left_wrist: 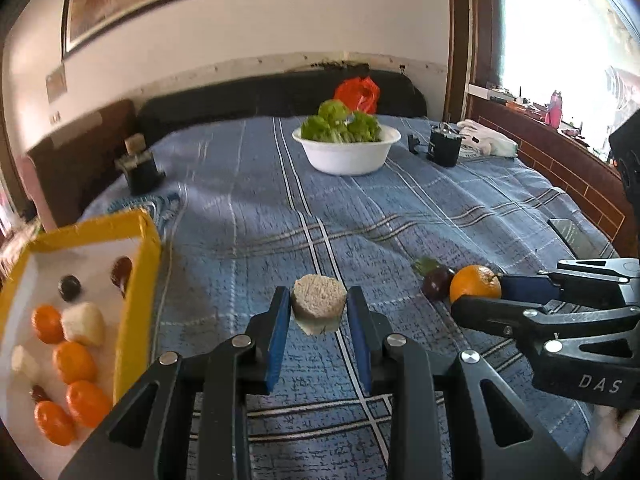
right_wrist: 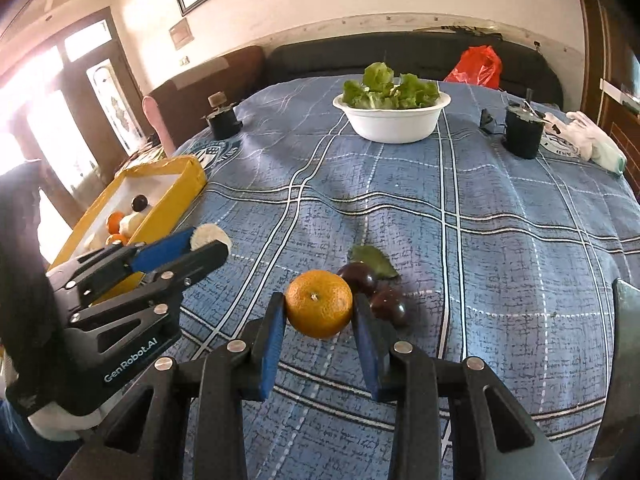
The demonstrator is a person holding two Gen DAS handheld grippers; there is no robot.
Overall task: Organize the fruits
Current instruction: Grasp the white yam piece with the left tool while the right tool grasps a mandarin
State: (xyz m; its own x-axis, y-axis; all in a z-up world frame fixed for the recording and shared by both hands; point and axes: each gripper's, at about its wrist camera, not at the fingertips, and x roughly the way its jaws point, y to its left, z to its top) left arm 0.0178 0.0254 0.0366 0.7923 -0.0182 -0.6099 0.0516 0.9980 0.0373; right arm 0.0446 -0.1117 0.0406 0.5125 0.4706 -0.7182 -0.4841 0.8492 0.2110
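Fingers of my left gripper (left_wrist: 319,312) clamped a pale round fruit (left_wrist: 319,300) beside the yellow tray (left_wrist: 138,264); my right gripper (right_wrist: 319,312) pinched an orange (right_wrist: 319,303) near two dark plums (right_wrist: 374,288).

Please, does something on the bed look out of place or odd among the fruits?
Yes: a loose green leaf lies on the bedspread beside two dark plums, apart from the lettuce bowl. Otherwise nothing is spilled; each claw is shut on a piece headed for the yellow tray.

Two close fisheye views look forward and down along each gripper's fingers across a blue plaid cloth (left_wrist: 400,208). Both share the white bowl (left_wrist: 346,152) of lettuce and the yellow box (right_wrist: 176,188).
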